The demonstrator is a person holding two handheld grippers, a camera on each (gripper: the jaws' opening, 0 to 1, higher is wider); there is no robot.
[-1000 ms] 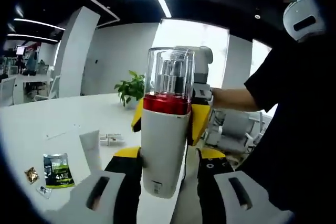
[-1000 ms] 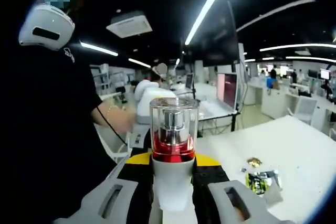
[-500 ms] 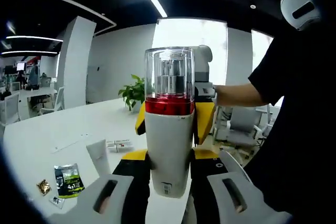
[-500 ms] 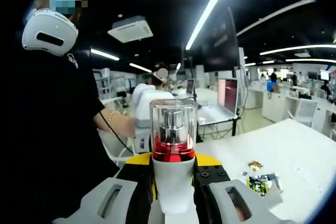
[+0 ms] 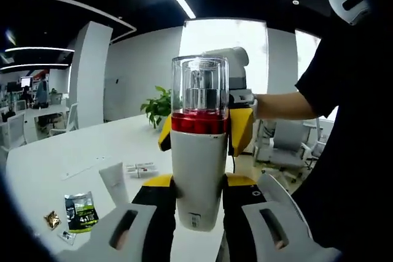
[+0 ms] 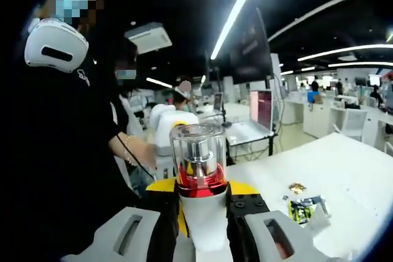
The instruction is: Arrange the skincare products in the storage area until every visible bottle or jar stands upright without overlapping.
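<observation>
Jaws of both grippers clamp one upright bottle (image 5: 198, 151), above a table (image 5: 55, 157) with a green sachet (image 5: 81, 210).

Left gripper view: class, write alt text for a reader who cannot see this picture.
A white pump bottle with a red band and clear cap stands upright, clamped between the left gripper and the right gripper reaching in from behind. On the white table to the left lie a white tube, a green sachet and small packets.
</observation>
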